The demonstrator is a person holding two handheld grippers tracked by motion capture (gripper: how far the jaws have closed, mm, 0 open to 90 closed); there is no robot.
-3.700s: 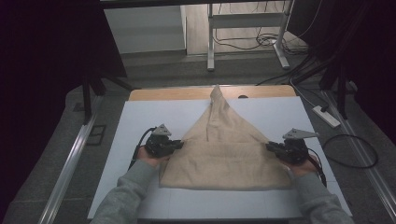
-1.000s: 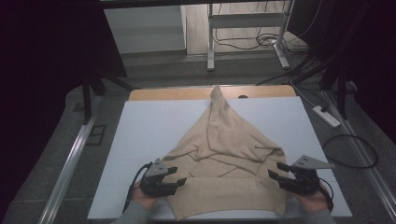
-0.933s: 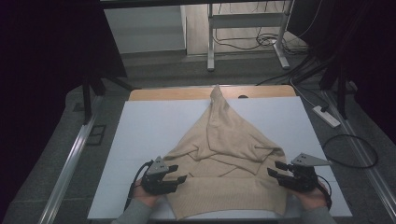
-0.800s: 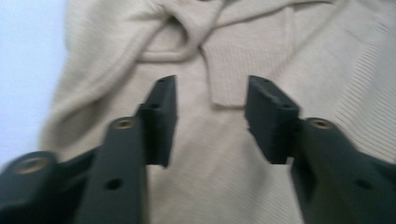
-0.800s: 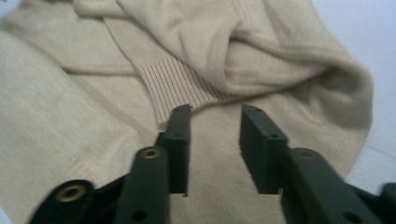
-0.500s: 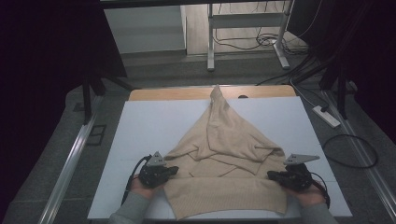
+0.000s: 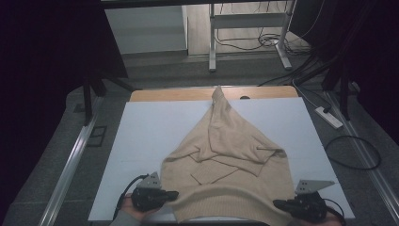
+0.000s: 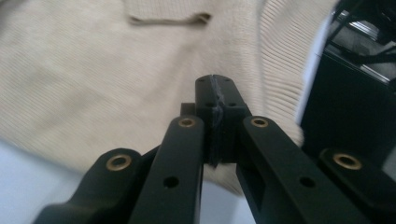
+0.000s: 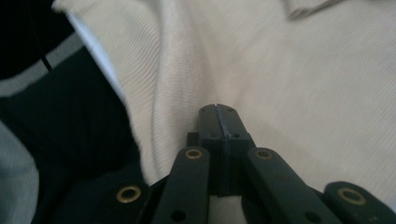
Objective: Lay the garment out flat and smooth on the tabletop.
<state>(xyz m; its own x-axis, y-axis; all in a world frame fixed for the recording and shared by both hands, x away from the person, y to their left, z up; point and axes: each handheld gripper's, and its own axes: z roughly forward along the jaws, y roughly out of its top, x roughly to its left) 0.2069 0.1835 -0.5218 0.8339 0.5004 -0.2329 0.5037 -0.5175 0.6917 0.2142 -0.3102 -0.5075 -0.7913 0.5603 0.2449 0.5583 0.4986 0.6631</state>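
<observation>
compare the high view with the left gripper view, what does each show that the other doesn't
High view alone: the whole beige knitted sweater spread on the white table, its sleeves folded inward, the wooden table edge, floor cables and the right claw. Left gripper view alone: the left claw close up, jaws pressed together, over the ribbed hem. Both share the sweater, the table and the left claw.
</observation>
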